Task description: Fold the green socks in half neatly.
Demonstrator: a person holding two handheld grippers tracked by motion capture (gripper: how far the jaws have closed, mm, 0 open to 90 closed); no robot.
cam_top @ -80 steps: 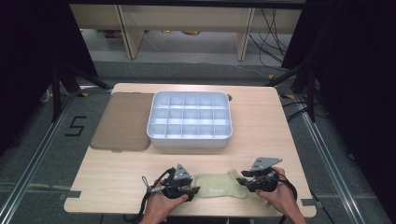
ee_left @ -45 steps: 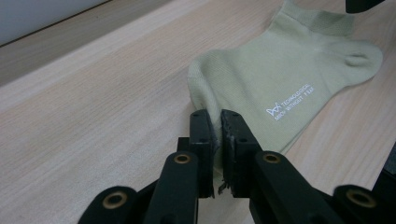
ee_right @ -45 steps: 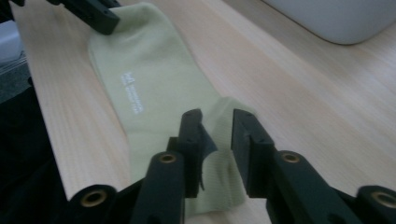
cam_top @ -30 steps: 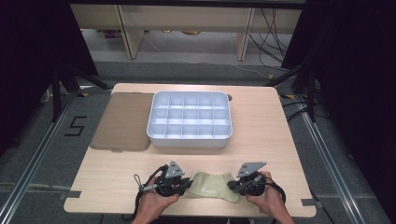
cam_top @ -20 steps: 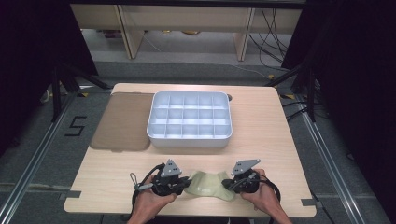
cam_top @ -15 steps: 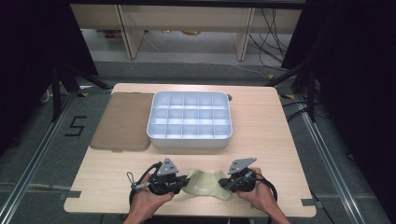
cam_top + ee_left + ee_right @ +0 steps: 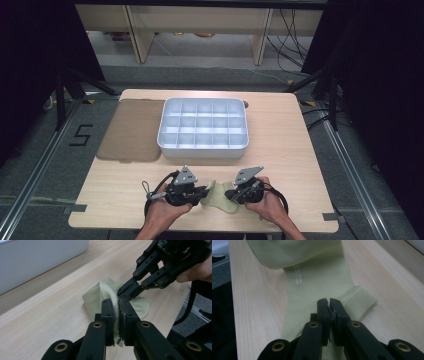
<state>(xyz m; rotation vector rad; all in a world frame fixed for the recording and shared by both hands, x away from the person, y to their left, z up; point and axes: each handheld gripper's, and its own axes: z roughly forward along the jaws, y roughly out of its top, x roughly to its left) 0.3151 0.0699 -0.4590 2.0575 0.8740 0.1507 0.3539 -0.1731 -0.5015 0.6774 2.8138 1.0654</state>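
Sock bunched at worktop's 6 o'clock edge, pinched by left gripper and right gripper fingers. Fold half done; 2 ends nearly together, flattening and placing left.

Grey compartment tray beside brown mat on table.

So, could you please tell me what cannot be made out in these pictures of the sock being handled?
- Sock, high view: both ends hidden under the left gripper and right gripper.
- Pale lettering on the sock, right gripper view: too blurred to read.
- Compartment tray, left gripper view: cut off by the top edge.
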